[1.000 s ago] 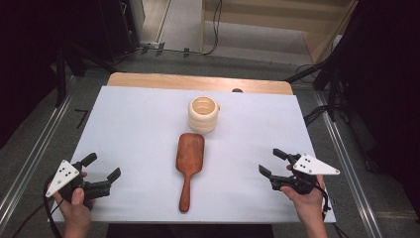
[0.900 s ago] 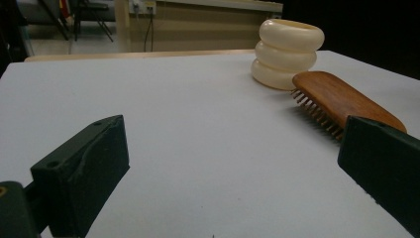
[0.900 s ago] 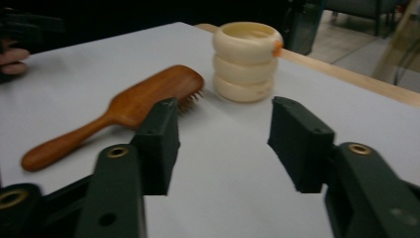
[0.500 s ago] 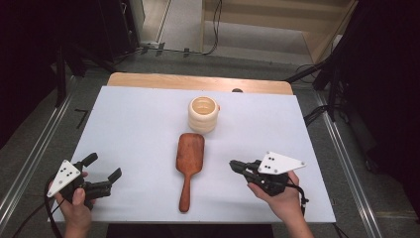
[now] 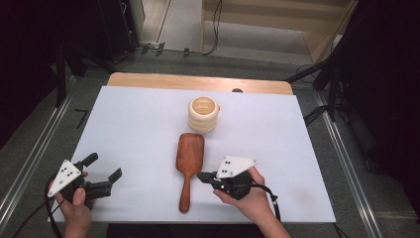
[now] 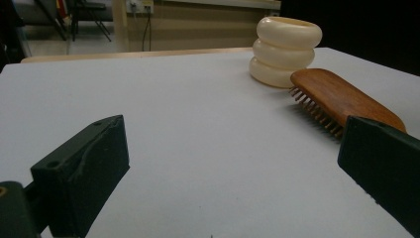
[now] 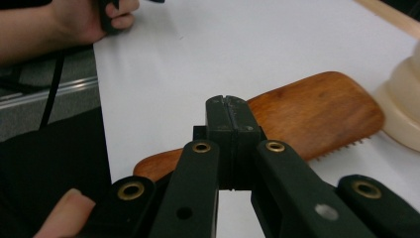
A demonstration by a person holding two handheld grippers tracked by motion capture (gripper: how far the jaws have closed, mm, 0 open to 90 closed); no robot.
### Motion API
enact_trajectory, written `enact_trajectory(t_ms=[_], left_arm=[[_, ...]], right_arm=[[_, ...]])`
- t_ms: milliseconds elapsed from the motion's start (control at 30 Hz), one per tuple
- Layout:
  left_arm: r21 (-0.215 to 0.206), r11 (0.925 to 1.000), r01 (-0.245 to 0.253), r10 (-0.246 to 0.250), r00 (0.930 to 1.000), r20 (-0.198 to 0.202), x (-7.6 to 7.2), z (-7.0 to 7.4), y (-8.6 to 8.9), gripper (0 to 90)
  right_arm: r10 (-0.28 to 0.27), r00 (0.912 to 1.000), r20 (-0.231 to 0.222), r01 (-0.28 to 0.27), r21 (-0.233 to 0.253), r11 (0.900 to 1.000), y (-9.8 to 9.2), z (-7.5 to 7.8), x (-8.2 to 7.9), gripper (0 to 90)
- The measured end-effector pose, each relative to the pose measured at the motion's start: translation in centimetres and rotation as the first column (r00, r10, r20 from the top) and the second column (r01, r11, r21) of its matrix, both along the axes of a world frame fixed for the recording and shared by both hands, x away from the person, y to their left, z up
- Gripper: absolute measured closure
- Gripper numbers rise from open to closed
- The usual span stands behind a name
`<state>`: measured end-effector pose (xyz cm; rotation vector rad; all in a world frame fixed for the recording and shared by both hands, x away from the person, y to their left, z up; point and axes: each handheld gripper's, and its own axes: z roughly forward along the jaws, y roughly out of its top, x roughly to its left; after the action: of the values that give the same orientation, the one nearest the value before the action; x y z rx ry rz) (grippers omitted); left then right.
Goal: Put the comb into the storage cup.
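Note:
A wooden hairbrush lies bristles down in the middle of the white table, handle toward me. Just behind it stands a cream ringed cup. My right gripper is shut with nothing in it, its tip just right of the brush handle. In the right gripper view the closed jaws hover over the hairbrush, with the cup at the right edge. My left gripper rests open at the front left. Its view shows its gripper wide open, the hairbrush and the cup beyond.
The white tabletop ends in a wooden strip at the far edge. Metal rails run along both sides of the table. The person's other hand shows far off in the right gripper view.
My right gripper has moved left from the table's right side to the brush handle, and its jaws have gone from open to shut. The left gripper has stayed put.

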<state>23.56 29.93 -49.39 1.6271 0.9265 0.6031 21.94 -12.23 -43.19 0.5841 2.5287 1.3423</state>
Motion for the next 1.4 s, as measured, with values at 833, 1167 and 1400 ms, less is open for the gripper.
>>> enact_trajectory(t_ms=[833,1167,1400], left_arm=[[-0.001,1.0000,-0.004,0.004,1.0000,0.003,0.0,0.0,0.0,0.0],[-0.001,1.0000,-0.001,0.001,1.0000,0.003,0.0,0.0,0.0,0.0],[-0.002,1.0000,0.000,0.000,1.0000,0.002,0.0,0.0,0.1,0.0]], right_arm=[[0.173,0.9776,-0.120,-0.195,-0.204,0.959,8.6,-4.5,-0.5,88.5],[0.189,0.9677,-0.166,-0.231,-0.283,0.931,10.1,-6.1,-0.3,88.5],[0.198,0.9639,-0.178,-0.244,-0.291,0.925,9.6,-6.6,-0.1,88.5]])
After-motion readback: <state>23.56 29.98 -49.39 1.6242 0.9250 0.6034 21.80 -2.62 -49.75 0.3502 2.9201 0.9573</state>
